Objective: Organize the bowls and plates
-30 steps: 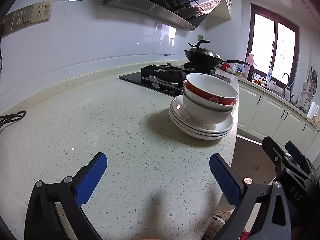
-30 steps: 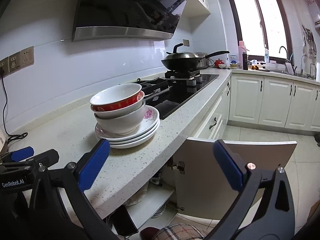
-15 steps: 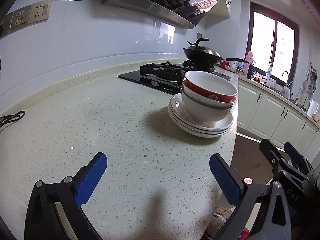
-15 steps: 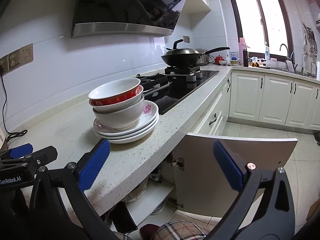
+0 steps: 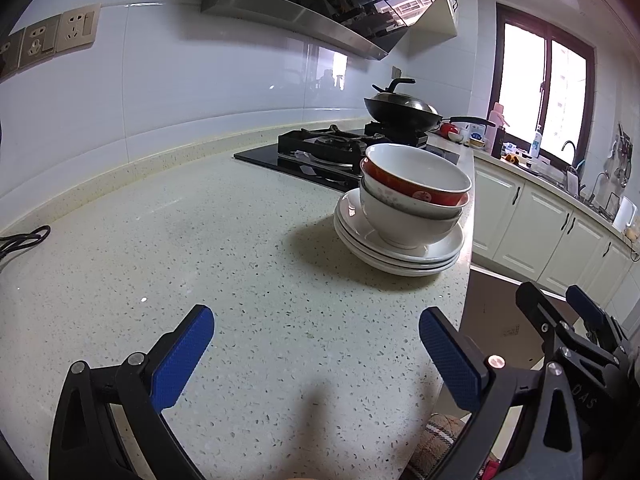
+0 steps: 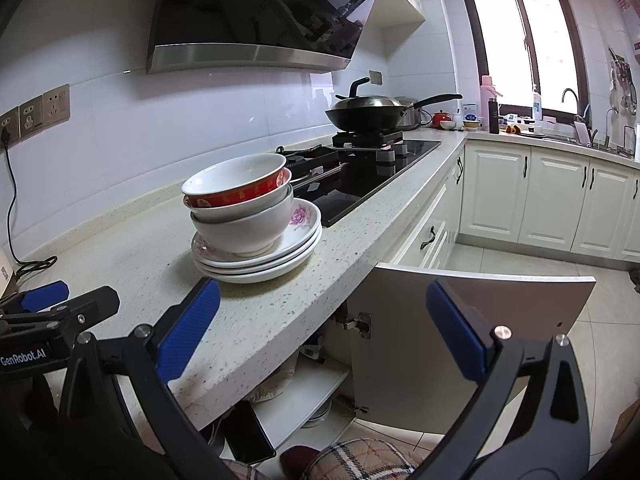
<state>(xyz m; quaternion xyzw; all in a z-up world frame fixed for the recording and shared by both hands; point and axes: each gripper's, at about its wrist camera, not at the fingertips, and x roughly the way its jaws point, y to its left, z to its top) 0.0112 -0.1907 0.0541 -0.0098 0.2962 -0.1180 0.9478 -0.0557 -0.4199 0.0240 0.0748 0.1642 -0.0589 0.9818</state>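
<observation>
Hovering low over the speckled tabletop (image 5: 224, 248), the left claw (image 5: 316, 356) is spread wide with nothing between its blue pads. Bare stone lies ahead of it up to the stack of plates (image 5: 396, 252), which sits far right, close to the tabletop's front edge, with the nested bowls (image 5: 412, 200) on top; the uppermost bowl has a red band. Left of the stack the surface runs open to the tiled wall, where a black cable (image 5: 24, 238) lies at the far left.

The right claw (image 6: 324, 320) is likewise wide open and empty, held off the tabletop edge (image 6: 320, 292) over the gap above an open cabinet door (image 6: 472, 320). From its view the plates (image 6: 260, 256) lie just ahead and left, the top one carrying a pink flower print. Beyond them comes the black hob (image 6: 368, 184) with a wok (image 6: 368, 114) on its far burner.

Readable writing: "GenRobot.AI" on the left claw's body (image 6: 24, 356) in the right view, and "DAS" on the right claw's body (image 5: 584, 396) in the left view.
</observation>
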